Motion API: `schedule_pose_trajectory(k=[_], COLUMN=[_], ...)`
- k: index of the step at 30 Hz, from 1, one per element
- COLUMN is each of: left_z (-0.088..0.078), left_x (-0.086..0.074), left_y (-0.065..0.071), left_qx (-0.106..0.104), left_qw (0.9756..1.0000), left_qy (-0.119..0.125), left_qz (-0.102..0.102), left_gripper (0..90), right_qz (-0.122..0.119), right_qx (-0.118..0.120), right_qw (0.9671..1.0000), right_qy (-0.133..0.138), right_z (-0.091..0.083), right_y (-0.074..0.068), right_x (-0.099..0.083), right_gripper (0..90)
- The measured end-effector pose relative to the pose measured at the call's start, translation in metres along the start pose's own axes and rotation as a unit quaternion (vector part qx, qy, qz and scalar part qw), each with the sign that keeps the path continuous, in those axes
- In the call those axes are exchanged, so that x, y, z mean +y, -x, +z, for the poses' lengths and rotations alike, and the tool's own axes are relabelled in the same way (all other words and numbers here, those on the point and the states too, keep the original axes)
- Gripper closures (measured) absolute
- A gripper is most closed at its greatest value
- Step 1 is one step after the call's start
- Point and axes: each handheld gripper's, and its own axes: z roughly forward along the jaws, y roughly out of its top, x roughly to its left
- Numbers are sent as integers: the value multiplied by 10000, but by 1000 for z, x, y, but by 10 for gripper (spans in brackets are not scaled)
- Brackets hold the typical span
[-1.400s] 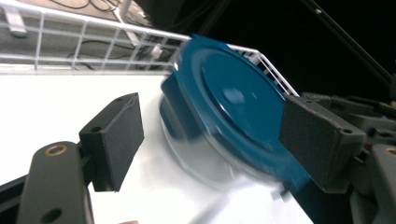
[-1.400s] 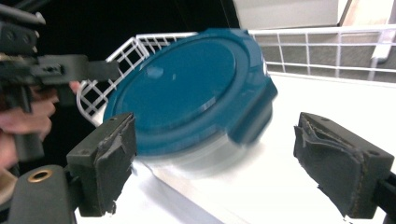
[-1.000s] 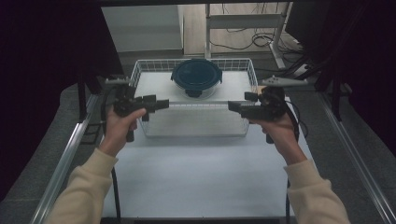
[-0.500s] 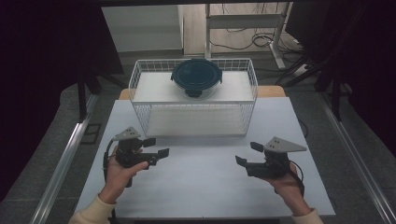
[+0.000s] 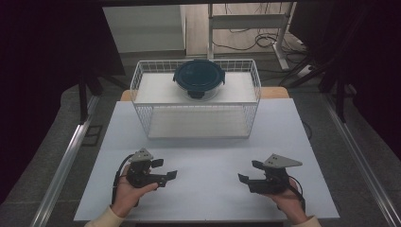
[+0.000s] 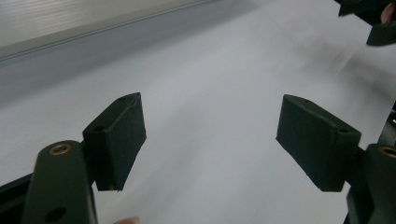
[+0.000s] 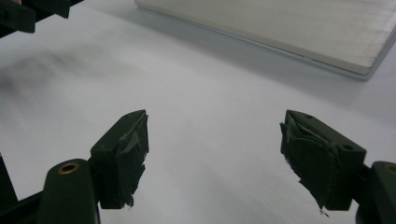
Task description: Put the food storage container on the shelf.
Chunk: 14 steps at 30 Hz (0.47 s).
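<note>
A round clear container with a dark teal lid stands in the back half of a white wire basket at the far middle of the table. My left gripper lies low over the near left of the white table top, held in a hand and pointing right. It is open, and in the left gripper view only bare table shows between its pads. My right gripper mirrors it at the near right, pointing left. It too is open, with nothing between its worn pads.
The white table top stretches between the two grippers and the basket. A pale board under the basket shows at the top of the right gripper view. Dark floor, metal rails and cables surround the table.
Both hands have come down from in front of the basket to the near part of the table, and have sunk a little more in the last half second. The jaws look the same.
</note>
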Motion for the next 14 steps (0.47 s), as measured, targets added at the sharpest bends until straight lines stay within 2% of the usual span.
schedule_pose_trajectory(k=[9,12,14], left_z=[0,0,0], left_x=[-1,-1,-2], left_y=[-4,-2,-2], left_qx=[-9,0,16], left_qw=[10000,10000,10000], left_qy=[-11,-27,-29], left_qz=[-65,57,65], left_gripper=[234,233,233], right_qz=[86,104,83], right_qx=[-76,-112,-120], right_qw=[9997,9996,9995], right_qy=[192,240,282], right_z=[-6,-7,-7], right_y=[4,7,7], right_x=[2,1,1], right_gripper=[233,224,213])
